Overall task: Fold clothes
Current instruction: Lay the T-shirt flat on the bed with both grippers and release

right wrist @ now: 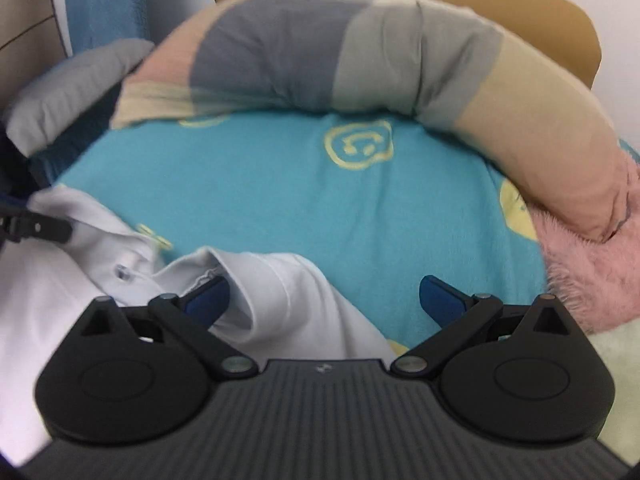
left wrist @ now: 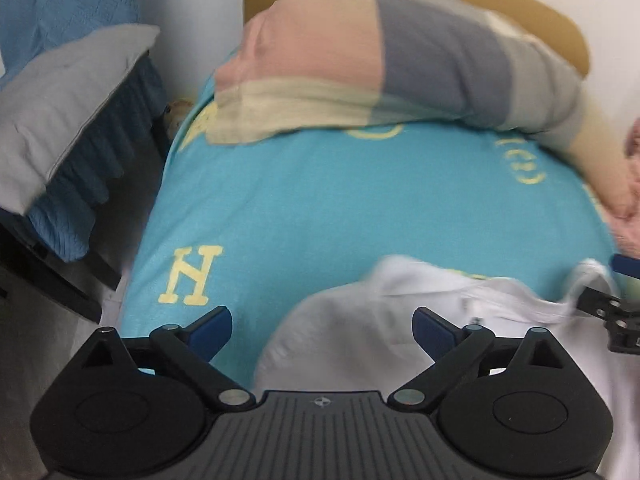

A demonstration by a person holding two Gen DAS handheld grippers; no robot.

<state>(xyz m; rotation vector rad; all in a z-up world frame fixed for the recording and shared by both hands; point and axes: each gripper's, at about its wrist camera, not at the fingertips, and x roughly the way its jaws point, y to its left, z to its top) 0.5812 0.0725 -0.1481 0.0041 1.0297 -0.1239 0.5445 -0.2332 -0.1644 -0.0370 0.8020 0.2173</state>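
Left gripper (left wrist: 322,330) spread wide, nothing between its fingers, hovering over the near edge of one white shirt (left wrist: 360,344); shirt lies rumpled, collar up, on the turquoise sheet (left wrist: 320,208), likely laid there for a flat folding surface; right gripper (right wrist: 324,298) likewise spread, its left finger (right wrist: 208,296) against a raised fold of shirt cloth, not pinching it; count: one shirt, two grippers, one rolled patchwork quilt (right wrist: 360,52) pushed back toward the headboard, one pink fluffy blanket (right wrist: 592,264) far right.

Turquoise-sheeted bed (right wrist: 280,192), tan headboard (right wrist: 520,4), white wall (right wrist: 616,40)
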